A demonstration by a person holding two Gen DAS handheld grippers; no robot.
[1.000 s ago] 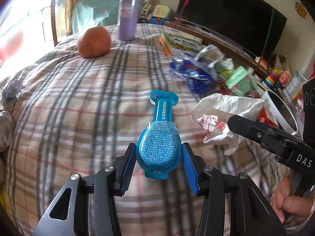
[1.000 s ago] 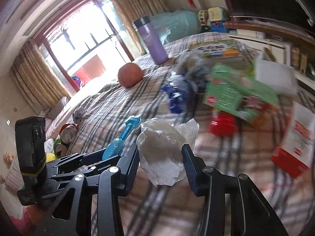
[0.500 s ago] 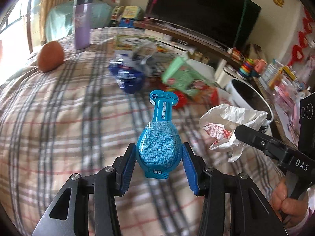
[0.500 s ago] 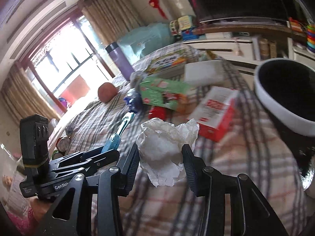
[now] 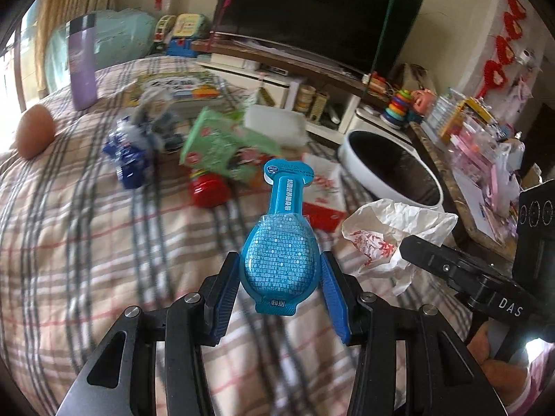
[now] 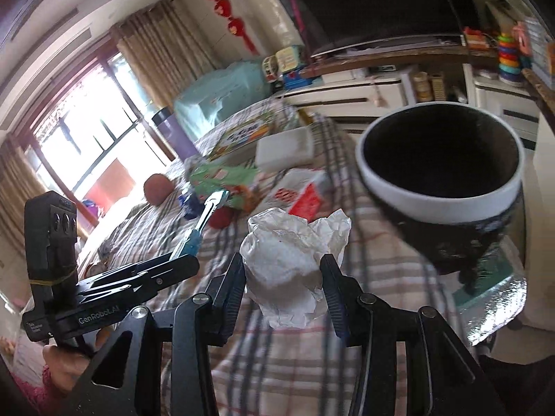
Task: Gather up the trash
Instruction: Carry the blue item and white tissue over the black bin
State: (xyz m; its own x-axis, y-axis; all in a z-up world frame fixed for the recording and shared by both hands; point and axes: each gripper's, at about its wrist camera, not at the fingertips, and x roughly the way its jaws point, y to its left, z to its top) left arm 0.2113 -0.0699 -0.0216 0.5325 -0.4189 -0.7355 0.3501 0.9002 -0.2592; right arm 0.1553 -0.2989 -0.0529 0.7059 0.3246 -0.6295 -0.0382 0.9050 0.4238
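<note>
Left wrist view: the left gripper (image 5: 281, 277) is clamped on the round belly of a blue plastic blister pack (image 5: 281, 242), its long neck pointing forward and away from the camera. Holding it by the wide end likely keeps the narrow neck free to tip in first. The pack hangs above the plaid bedcover (image 5: 86, 242), not touching it. Ahead and to the right sits the white-rimmed bin (image 5: 395, 170) with a dark inside, at the edge of the bed. More litter lies beyond: a green carton (image 5: 222, 142), a red cap (image 5: 208, 190), a blue wrapper (image 5: 130, 159). The right gripper (image 5: 433, 260) enters from the right, carrying crumpled white paper (image 5: 388, 235)

Right wrist view: the right gripper (image 6: 284, 277) is closed around the crumpled white paper (image 6: 288, 263), pinched at its bulk so the loose folds stay bunched. The bin (image 6: 440, 187) is near, up and to the right, its mouth open toward the load. The left gripper (image 6: 145, 270) is beside it, the blue pack (image 6: 204, 222) jutting forward

Judgement: both hands loaded, both aimed at the bin; drop not yet made
</note>
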